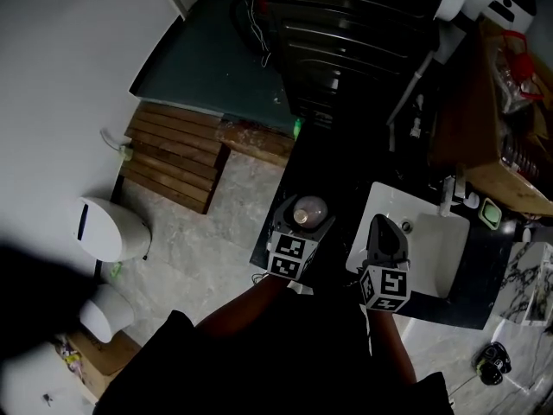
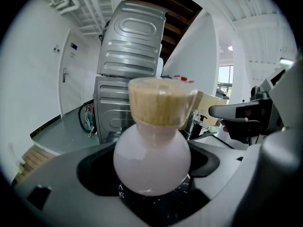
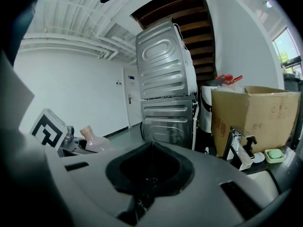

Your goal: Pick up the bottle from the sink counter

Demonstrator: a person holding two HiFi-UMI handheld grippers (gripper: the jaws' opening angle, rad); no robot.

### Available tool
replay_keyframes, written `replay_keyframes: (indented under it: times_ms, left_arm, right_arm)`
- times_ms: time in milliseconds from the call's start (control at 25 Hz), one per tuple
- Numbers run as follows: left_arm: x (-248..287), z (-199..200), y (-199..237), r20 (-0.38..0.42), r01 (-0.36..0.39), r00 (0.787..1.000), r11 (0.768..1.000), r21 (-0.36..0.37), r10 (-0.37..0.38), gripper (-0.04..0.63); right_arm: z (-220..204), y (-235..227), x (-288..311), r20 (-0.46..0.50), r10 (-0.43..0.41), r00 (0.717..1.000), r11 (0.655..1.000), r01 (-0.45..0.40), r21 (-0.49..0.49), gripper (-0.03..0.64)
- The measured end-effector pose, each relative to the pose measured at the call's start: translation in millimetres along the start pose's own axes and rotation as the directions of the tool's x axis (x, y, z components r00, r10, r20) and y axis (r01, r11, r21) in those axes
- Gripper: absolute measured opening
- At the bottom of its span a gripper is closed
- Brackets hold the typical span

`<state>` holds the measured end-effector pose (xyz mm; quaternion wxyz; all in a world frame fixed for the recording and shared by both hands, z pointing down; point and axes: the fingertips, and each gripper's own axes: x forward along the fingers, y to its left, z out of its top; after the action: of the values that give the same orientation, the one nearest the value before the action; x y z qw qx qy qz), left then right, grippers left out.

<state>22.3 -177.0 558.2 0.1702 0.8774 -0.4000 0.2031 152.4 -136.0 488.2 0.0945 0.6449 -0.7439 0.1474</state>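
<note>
The bottle (image 2: 151, 160) has a round pale pink body and a light wooden cap. It stands upright between the jaws of my left gripper (image 2: 151, 186), which is shut on its belly. Black speckled counter (image 2: 156, 207) shows right under it; I cannot tell whether it touches. In the head view the bottle (image 1: 309, 210) sits in the left gripper (image 1: 302, 223) over the dark counter, left of the white sink (image 1: 432, 249). My right gripper (image 1: 383, 232) hovers at the sink's left rim. Its jaws (image 3: 150, 167) are shut and empty, with the bottle (image 3: 94, 142) off to its left.
Stacked silver laundry machines (image 3: 165, 93) stand beyond the counter. A cardboard box (image 3: 255, 119), a faucet (image 3: 234, 148) and a green soap (image 3: 273, 155) lie at the right by the sink. A white toilet (image 1: 108, 230) and wooden decking (image 1: 173, 158) are on the floor at the left.
</note>
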Motion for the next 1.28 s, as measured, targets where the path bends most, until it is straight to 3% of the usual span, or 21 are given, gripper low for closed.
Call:
replay_keyframes:
  times_ms: [320,680,1280]
  left_arm:
    - [-42,23,-20,0.100,0.051,0.994,0.998,0.031,-0.053,0.390]
    - [-79,30,-28,0.141,0.072,0.987,0.997,0.026,-0.075,0.390]
    - [-113,37,-41,0.209,0.072,0.975,0.997,0.033,-0.077,0.390]
  right_arm:
    - [17,28,-28,0.058,-0.021,0.998,1.000,0.021,-0.005,0.038]
    - [31,55,-56,0.126,-0.064,0.990,0.997,0.069,-0.032,0.038]
    - [21,73,-77,0.115,-0.066,0.991,0.997,0.071,-0.040,0.038]
